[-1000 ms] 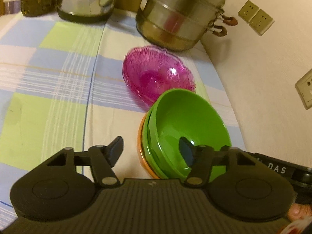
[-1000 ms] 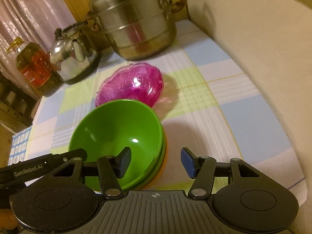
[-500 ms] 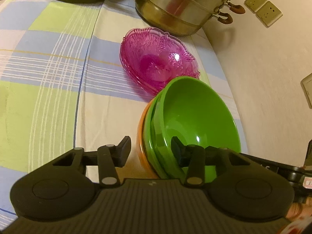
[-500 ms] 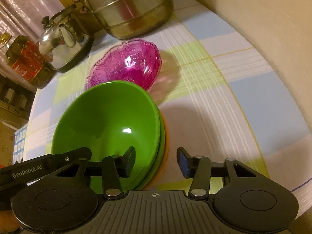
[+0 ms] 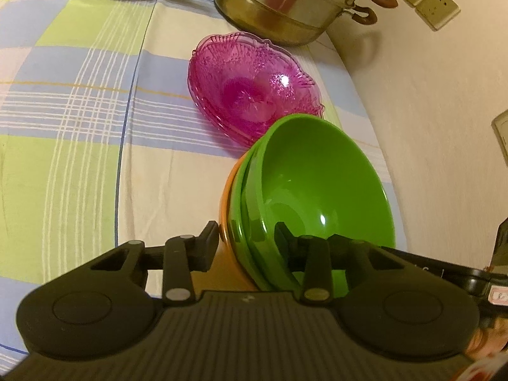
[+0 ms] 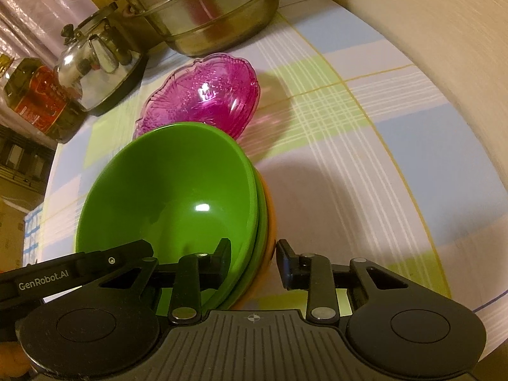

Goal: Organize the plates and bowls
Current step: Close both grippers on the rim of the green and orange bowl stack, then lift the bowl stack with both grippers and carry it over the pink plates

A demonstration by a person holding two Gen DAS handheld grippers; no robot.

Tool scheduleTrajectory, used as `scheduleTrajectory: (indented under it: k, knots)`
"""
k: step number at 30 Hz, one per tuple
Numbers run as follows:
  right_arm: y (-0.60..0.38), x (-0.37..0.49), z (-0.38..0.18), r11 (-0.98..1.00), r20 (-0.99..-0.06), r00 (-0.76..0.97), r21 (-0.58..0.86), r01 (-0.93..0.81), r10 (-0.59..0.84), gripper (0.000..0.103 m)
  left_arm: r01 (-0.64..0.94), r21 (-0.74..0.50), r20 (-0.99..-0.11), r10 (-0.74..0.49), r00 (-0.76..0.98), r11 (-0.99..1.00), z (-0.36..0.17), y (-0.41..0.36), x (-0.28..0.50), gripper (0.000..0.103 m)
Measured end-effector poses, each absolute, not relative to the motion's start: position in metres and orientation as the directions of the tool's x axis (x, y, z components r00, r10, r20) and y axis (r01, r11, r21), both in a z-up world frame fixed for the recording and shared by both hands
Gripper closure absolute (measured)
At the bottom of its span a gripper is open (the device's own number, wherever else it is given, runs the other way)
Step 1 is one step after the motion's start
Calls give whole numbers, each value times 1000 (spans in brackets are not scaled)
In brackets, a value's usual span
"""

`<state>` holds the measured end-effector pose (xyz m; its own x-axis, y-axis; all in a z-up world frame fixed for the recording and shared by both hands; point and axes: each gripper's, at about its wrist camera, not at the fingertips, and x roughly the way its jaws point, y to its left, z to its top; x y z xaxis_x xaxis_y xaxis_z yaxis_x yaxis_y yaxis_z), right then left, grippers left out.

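A stack of nested bowls, two green ones [image 5: 317, 184] inside an orange one [image 5: 227, 254], rests on the checked cloth. It also shows in the right wrist view [image 6: 171, 190]. My left gripper [image 5: 247, 244] straddles the stack's left rim, one finger inside the top green bowl and one outside against the orange bowl. My right gripper [image 6: 254, 257] straddles the right rim in the same way. Both jaws have closed onto the rim. A pink glass bowl [image 5: 254, 92] sits just behind the stack, and shows in the right wrist view [image 6: 203, 95].
A large steel steamer pot [image 5: 295, 3] stands behind the pink bowl. A steel kettle [image 6: 95, 63] and an oil bottle [image 6: 35, 98] stand at the back left. A wall [image 5: 444, 111] with sockets runs close along the right.
Both grippers have moved forward onto the stack's rim and their jaws have narrowed around it, from open and short of the bowls to gripping opposite sides.
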<state>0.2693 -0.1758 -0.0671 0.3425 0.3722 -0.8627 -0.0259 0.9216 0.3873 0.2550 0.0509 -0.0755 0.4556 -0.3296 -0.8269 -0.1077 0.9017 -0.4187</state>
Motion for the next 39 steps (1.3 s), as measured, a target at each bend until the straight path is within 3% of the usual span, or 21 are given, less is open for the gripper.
scheduleTrajectory:
  k: [18, 39]
  knots:
    - [-171, 261, -63, 931, -864, 362, 364, -27, 349, 76, -88, -368, -836, -288, 467, 926, -65, 43, 248, 71]
    - [-164, 274, -12, 932, -833, 432, 357, -55, 345, 76, -55, -367, -803, -286, 523, 929, -14, 47, 267, 73]
